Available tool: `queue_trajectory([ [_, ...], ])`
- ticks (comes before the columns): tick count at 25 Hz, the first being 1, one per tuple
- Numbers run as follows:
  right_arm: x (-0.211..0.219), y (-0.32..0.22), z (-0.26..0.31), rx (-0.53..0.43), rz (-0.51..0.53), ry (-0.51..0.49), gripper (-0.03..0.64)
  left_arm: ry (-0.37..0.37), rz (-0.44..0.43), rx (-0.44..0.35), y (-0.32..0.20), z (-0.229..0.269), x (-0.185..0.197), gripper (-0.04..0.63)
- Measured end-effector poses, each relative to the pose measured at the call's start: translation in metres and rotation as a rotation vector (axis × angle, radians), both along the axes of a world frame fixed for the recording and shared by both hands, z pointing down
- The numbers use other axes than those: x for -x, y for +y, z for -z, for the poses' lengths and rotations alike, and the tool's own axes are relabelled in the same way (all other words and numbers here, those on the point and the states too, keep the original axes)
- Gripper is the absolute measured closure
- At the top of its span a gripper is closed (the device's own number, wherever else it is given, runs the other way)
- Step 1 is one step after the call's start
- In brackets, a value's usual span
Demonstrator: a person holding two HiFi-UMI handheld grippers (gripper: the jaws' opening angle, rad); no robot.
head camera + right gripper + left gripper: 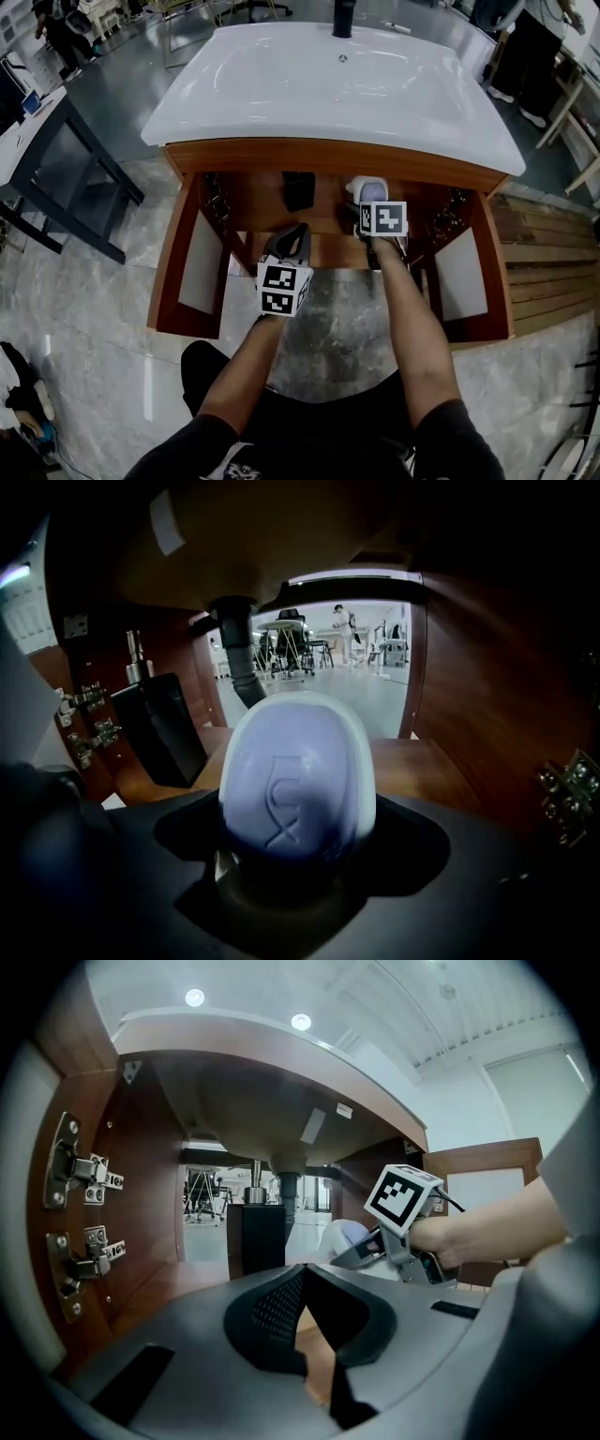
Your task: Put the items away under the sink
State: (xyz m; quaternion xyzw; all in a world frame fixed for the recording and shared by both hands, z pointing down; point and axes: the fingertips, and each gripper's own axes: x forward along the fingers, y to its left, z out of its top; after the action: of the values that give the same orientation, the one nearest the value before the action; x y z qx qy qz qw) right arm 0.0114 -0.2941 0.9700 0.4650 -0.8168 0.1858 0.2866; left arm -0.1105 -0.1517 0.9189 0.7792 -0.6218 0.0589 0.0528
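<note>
Below the white sink, the wooden cabinet stands with both doors swung open. My right gripper reaches inside, shut on a white and lavender bottle embossed with a logo. The bottle is held just above the cabinet floor. A black pump bottle stands upright on the shelf to its left. My left gripper hovers at the cabinet's front edge, shut with nothing in it.
The drain pipe hangs behind the bottles. Door hinges line the left cabinet wall. The open doors flank my arms. A dark table stands at left and wooden slats at right.
</note>
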Motion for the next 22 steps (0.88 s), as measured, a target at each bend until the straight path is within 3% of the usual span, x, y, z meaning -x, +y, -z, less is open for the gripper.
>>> queue_trajectory([
  [14,0.01,-0.035,-0.015,0.101,-0.017,0.056,0.144,0.011,-0.001,-0.016,-0.006,0.0,0.001,0.595],
  [22,0.009,-0.037,-0.009,0.059,-0.029,0.026,0.143,0.017,-0.007,-0.021,-0.002,0.005,0.003,0.595],
])
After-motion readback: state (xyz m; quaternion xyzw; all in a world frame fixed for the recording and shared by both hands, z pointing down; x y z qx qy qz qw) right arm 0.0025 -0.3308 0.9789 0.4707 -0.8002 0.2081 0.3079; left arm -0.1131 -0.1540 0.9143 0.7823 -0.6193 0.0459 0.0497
